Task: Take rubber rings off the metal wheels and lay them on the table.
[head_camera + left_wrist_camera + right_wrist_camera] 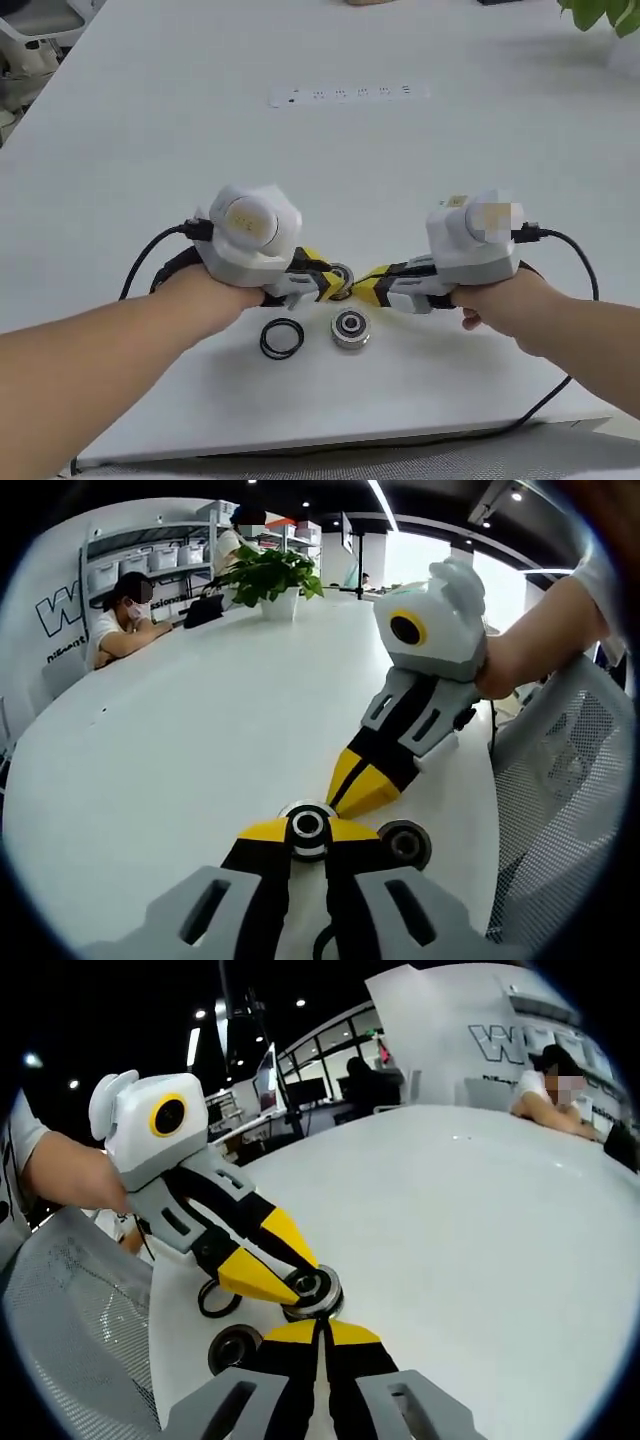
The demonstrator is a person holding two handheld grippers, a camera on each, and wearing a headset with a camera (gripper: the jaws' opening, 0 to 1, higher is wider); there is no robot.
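Observation:
A metal wheel [342, 276] hangs just above the white table [200, 150], with my left gripper [330, 283] shut on it. In the left gripper view the wheel [307, 825] sits between the yellow tips. My right gripper [362, 283] faces it from the right, jaws shut, tips against the wheel's rim [312, 1288]. Whether they pinch the dark ring there is hidden. Below them lie loose black rubber rings [282, 338] and a second metal wheel [350, 328] flat on the table.
A white power strip [350, 94] is set into the table farther back. A potted plant [265, 575] stands at the far end, where a person [125, 620] sits. A mesh chair [560, 810] is near the table's front edge. Black cables trail from both grippers.

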